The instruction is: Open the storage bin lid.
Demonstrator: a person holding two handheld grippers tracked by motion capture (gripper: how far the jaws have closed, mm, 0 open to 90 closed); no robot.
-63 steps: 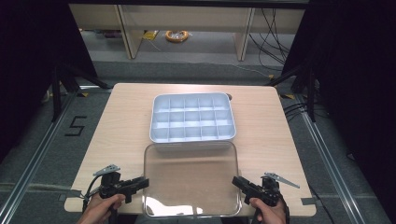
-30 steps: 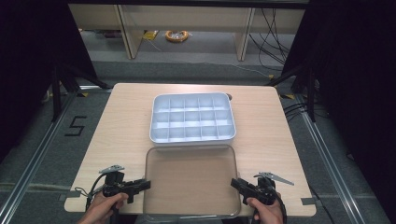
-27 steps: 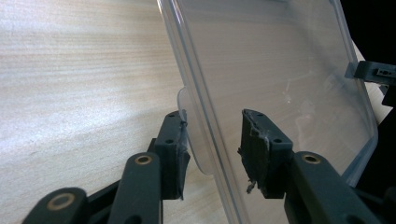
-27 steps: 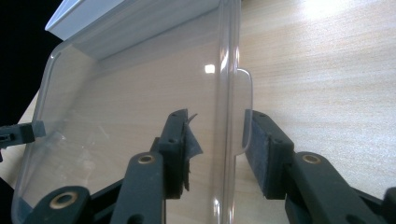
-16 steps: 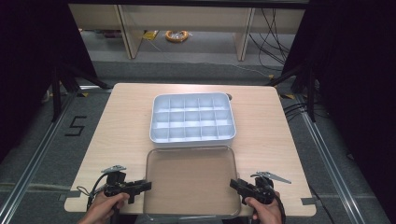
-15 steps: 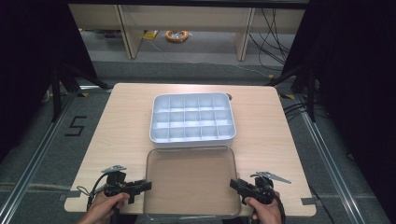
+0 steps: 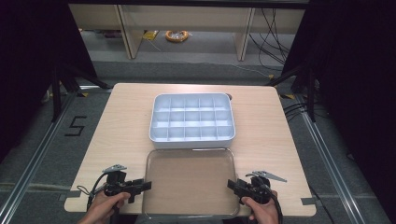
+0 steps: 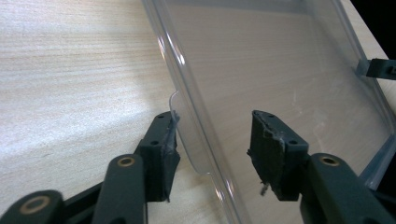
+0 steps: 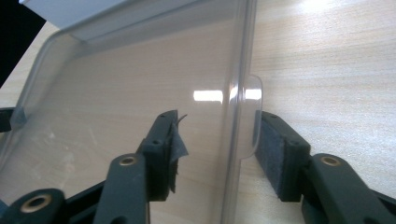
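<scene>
The white tray (image 7: 192, 122) sits with bare compartments; the clear lid (image 7: 189, 182) lies just beside it. Left gripper (image 7: 141, 186) and right gripper (image 7: 232, 185) straddle the lid's side tabs, jaws apart, having just been opening.

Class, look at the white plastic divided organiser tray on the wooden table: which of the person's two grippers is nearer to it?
Neither clearly. The left gripper and right gripper flank the clear plastic lid, both about equally far below the white plastic divided organiser tray.

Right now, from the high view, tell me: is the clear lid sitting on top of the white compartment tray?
No, the clear lid lies flat on the table just in front of the white compartment tray, whose compartments are uncovered.
</scene>
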